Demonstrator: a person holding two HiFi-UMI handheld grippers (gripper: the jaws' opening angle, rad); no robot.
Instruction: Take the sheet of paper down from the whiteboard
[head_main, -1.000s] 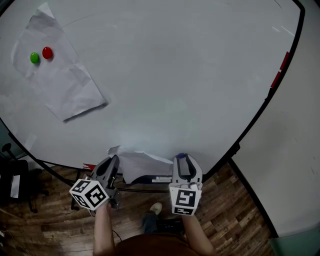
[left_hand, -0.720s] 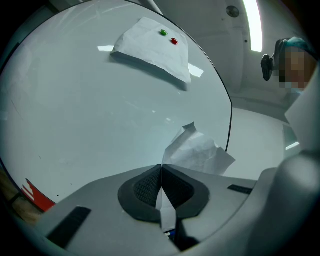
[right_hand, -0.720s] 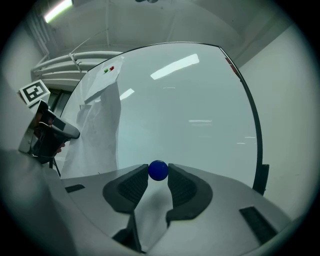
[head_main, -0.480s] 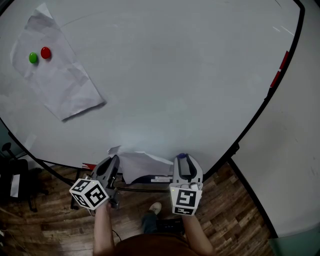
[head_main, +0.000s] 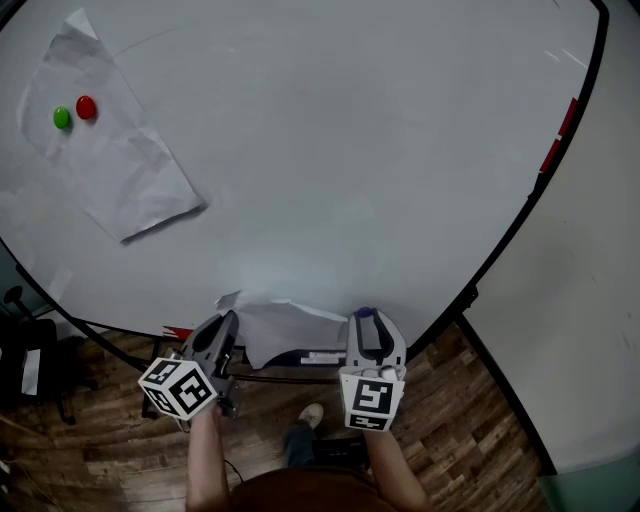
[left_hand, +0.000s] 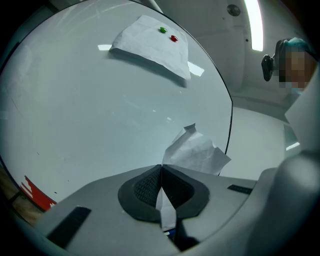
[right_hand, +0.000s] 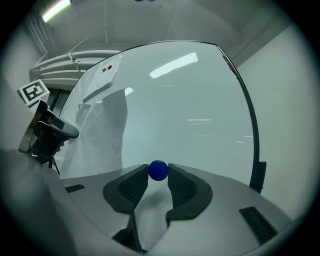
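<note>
Sheet of paper hangs crumpled at the lower edge of the whiteboard, pinched in the fully closed jaws of the left gripper — the right gripper clamps a blue magnet, jaws fairly wide. Removal looks nearly done — next, draw the sheet clear.

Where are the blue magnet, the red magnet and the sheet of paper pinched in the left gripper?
blue magnet (right_hand: 158, 170): right gripper view, centre of its round face.
red magnet (head_main: 86, 107): head view, middle of its cap.
pinched sheet of paper (left_hand: 197, 152): left gripper view, its crumpled upper part.
</note>
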